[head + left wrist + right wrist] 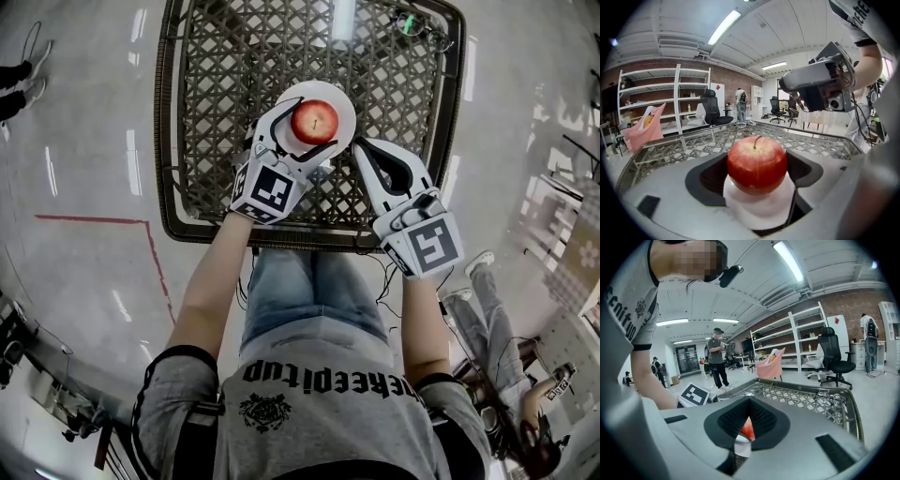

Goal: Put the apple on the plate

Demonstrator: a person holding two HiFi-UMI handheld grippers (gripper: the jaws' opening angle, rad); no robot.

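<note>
The apple is showing glossy red with pale yellowish flecks; the plate is looking plain white. The table is displaying a dark brown woven lattice. The left gripper and right gripper are appearing pale grey with black pads, their cubes bearing black-and-white square markers. A red line is crossing the grey floor.

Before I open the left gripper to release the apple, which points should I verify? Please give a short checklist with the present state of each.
1. Apple over the middle of the plate: ok.
2. Apple's underside resting on the plate: cannot tell.
3. Left gripper with its jaws against both sides of the apple: ok.
4. Right gripper shut, empty, beside the plate and apart from the apple: ok.
5. Plate lying wholly on the table: ok.
</note>
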